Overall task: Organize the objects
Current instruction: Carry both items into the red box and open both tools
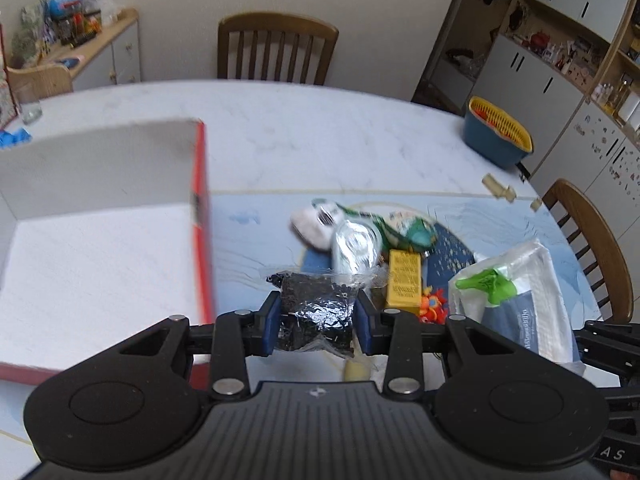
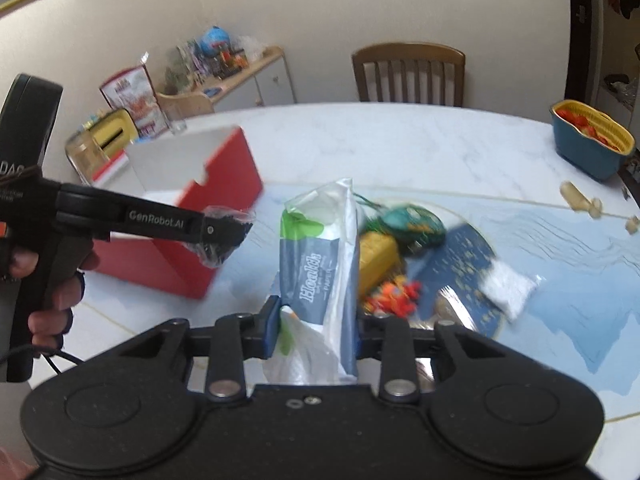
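My left gripper [image 1: 318, 320] is shut on a clear bag of black beads [image 1: 316, 312], held above the table just right of the open red box [image 1: 202, 216] with a white inside. It also shows in the right wrist view [image 2: 224, 236] beside the red box [image 2: 224, 184]. My right gripper [image 2: 316, 328] is shut on a tissue pack [image 2: 320, 264] with grey and green print, held above the pile. The tissue pack also shows in the left wrist view [image 1: 520, 292]. On the blue mat lie a yellow block [image 1: 404, 278], a silver foil pouch [image 1: 356, 248], a teal toy [image 1: 418, 234] and a small orange toy [image 1: 432, 304].
A blue and yellow basket [image 1: 498, 132] stands at the table's far right edge, with small beige pieces [image 1: 498, 188] near it. A glass [image 1: 30, 106] stands far left. Wooden chairs [image 1: 276, 50] ring the white table [image 1: 320, 132]. A white packet [image 2: 506, 284] lies right of the pile.
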`<state>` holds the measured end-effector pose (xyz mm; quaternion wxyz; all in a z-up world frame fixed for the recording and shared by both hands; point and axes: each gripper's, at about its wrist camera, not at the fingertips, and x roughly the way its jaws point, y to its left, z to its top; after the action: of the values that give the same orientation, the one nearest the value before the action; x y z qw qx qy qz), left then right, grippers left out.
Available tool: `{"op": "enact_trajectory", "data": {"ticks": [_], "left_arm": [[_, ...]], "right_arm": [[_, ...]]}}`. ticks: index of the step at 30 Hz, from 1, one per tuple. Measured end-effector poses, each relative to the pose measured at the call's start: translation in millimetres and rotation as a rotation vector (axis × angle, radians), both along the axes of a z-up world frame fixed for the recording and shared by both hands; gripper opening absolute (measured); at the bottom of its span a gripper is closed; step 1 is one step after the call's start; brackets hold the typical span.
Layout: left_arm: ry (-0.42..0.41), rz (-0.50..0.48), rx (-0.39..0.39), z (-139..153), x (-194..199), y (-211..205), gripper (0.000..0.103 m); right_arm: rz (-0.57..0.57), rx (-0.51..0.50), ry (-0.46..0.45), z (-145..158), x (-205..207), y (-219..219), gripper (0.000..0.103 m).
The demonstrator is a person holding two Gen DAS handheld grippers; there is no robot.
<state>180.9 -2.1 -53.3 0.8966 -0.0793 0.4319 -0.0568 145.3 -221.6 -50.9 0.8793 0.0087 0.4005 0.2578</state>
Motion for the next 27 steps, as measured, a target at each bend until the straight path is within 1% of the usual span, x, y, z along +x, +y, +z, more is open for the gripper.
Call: {"op": "enact_trajectory", "data": {"ticks": [3,8,16,21,27], "left_arm": [[-0.023,0.015,0.011,15.6,-4.6,19.7,0.036],[-0.043,0.054,0.047,29.9,-11.3,56.2,0.036],[-0.047,0.129,0.082,37.6,-15.1,120.7,0.036],[-0.035,0.165,0.106,35.3,-7.8,156.5,0.036],[-0.003,0.208,0.128,20.6,4.7,192.5,0.036]], "right_arm": [[0.021,0.024,-0.005,12.1,5.7,19.0,0.031],[0.052,0.063,0.010,26.8,19.1,58.8,0.031],[0.103,0.068,-0.020,44.3,40.5,130.4,0.031],[0.115,0.064,-0.009,41.3,58.2,167.8,0.031],[0.136,0.034,0.028,22.8,75.4,211.1,0.031]]}}
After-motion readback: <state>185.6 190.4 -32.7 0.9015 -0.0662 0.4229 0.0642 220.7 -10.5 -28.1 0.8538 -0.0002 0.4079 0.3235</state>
